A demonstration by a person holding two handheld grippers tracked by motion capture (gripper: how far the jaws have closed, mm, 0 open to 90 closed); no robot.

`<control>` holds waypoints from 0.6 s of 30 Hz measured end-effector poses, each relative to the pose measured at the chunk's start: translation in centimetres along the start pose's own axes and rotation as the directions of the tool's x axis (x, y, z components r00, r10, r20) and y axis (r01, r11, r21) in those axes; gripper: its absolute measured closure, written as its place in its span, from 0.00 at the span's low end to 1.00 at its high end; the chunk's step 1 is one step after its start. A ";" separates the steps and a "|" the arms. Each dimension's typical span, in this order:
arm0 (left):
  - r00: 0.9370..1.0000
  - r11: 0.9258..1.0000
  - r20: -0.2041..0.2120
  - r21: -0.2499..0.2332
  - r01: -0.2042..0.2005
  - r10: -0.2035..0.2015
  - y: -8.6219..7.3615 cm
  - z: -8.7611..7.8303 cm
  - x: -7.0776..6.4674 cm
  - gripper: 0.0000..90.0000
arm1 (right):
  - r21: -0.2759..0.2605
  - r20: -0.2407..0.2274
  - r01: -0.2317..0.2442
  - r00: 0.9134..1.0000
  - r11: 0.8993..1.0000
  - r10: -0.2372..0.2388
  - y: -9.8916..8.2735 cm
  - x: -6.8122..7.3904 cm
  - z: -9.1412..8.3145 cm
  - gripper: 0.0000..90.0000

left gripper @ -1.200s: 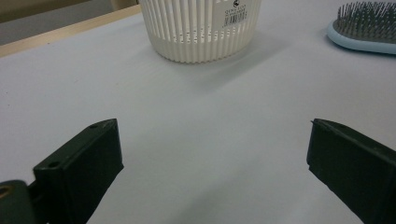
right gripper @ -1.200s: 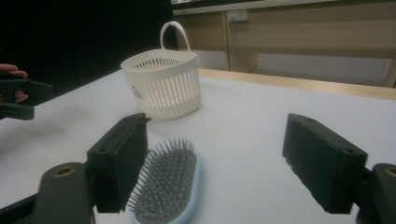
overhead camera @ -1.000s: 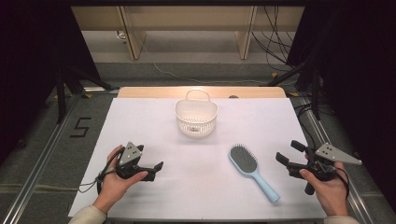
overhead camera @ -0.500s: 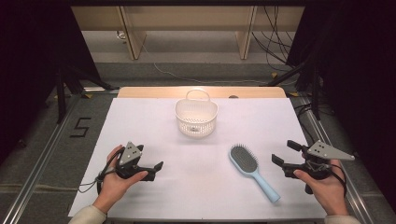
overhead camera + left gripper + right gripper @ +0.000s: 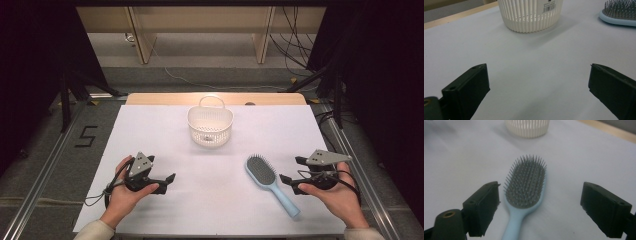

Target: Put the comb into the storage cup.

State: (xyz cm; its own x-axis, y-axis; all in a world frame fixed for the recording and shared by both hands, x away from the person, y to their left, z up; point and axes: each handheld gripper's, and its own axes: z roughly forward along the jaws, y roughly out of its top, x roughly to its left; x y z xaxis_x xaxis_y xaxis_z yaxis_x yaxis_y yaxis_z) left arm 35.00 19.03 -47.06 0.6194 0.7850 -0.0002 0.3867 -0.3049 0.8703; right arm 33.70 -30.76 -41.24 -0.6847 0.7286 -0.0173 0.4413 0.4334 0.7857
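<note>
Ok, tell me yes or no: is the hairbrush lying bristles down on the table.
No, the hairbrush lies on its back, its grey bristles pointing up between the open jaws of the right gripper.

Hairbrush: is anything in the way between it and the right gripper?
No. The right gripper faces the hairbrush with jaws wide open, and only bare white table lies between them.

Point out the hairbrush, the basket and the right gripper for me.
hairbrush (image 5: 262, 171): high view, on the grey bristle pad of its head.
basket (image 5: 210, 131): high view, on the near ribbed wall.
right gripper (image 5: 291, 169): high view, midway between its two open fingertips, just right of the brush.
</note>
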 end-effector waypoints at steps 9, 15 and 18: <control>1.000 1.000 0.001 0.000 0.000 0.000 0.0 0.0 0.0 0.03 | 0.196 -0.018 0.037 0.999 0.980 -0.034 1.0 0.9 1.5 0.18; 1.000 1.000 0.002 -0.001 -0.003 0.003 0.0 0.0 0.0 0.03 | 0.225 -0.039 0.053 0.998 0.973 -0.045 1.4 1.2 2.1 0.18; 1.000 1.000 0.003 0.001 -0.002 0.002 0.0 0.0 0.0 0.03 | 0.221 -0.040 0.054 0.998 0.974 -0.046 1.7 1.3 2.2 0.18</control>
State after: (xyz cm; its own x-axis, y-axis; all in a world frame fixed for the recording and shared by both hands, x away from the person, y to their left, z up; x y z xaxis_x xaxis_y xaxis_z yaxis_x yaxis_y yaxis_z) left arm 35.01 19.01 -47.06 0.6224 0.7827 -0.0001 0.3863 -0.3071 0.8698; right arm 34.83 -27.87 -41.31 -0.7269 0.6861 -0.0289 0.5209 0.5784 0.6278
